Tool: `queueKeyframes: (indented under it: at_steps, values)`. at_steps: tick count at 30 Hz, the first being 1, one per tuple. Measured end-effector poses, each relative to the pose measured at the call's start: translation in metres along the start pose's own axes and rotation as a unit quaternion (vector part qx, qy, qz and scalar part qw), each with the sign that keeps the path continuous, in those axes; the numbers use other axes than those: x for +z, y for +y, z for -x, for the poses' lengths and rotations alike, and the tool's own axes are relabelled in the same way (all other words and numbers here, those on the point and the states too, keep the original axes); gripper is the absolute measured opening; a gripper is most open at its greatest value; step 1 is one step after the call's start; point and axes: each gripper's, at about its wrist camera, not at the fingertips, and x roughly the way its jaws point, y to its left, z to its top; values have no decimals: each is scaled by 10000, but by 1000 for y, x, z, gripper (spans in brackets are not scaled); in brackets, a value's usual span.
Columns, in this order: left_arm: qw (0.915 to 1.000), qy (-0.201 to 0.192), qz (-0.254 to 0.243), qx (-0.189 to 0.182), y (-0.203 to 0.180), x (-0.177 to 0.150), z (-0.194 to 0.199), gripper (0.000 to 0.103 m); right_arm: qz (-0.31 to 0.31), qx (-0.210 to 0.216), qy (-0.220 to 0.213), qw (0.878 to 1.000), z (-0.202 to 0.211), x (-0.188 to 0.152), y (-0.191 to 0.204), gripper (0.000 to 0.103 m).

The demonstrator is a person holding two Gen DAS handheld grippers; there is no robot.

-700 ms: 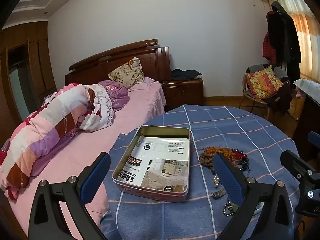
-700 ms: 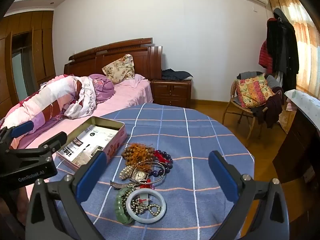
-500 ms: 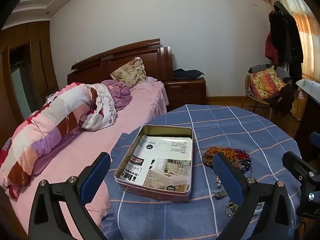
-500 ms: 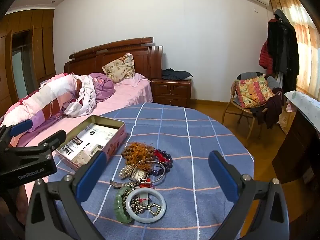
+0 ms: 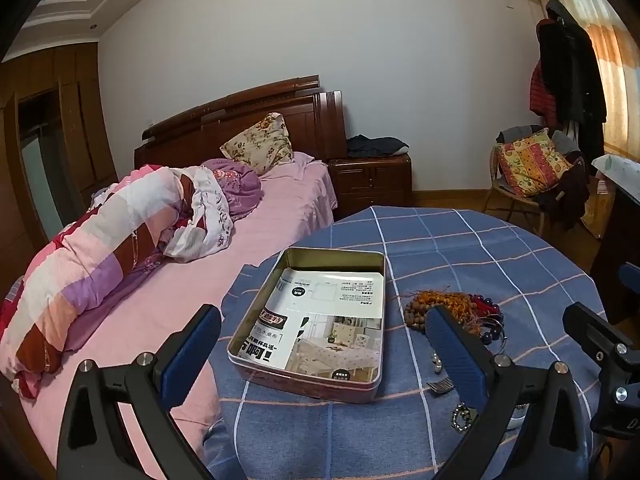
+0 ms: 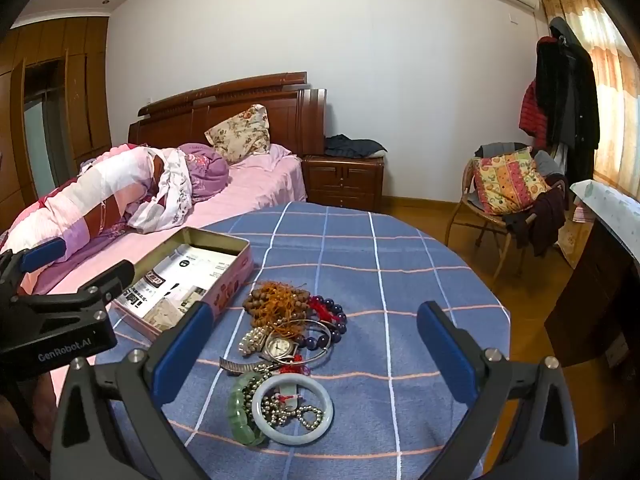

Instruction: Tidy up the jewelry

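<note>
A pile of jewelry point(image 6: 288, 344) lies on the blue checked tablecloth point(image 6: 380, 264): brown wooden beads with orange tassels point(image 6: 278, 300), dark purple beads, a wristwatch point(image 6: 276, 346), a white jade bangle point(image 6: 292, 414) and a green bracelet point(image 6: 240, 412). An open metal tin point(image 5: 320, 320) lined with a printed leaflet sits to the pile's left. My right gripper point(image 6: 316, 356) hovers open above the pile. My left gripper point(image 5: 324, 356) stands open in front of the tin, nothing between its fingers. In the left wrist view the beads point(image 5: 440, 304) are partly hidden behind the right finger.
A bed point(image 5: 240, 240) with a pink sheet and rolled quilt borders the table on the left. A wooden nightstand point(image 6: 344, 180) stands behind, a chair with a patterned cushion point(image 6: 508, 184) at the right. The other gripper's body point(image 6: 52, 320) intrudes at the left of the right wrist view.
Both views have shifted slightly; the tin and jewelry sit a little lower and nearer in frame. Both grippers stay open and nothing on the table has moved.
</note>
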Motion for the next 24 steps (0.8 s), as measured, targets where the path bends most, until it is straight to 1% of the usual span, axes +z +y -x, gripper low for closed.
queueKeyframes:
  at_steps: [24]
  values:
    - [10000, 60, 4, 42, -1, 0, -5, 102, 10, 3, 26, 10000, -1, -1, -2, 103]
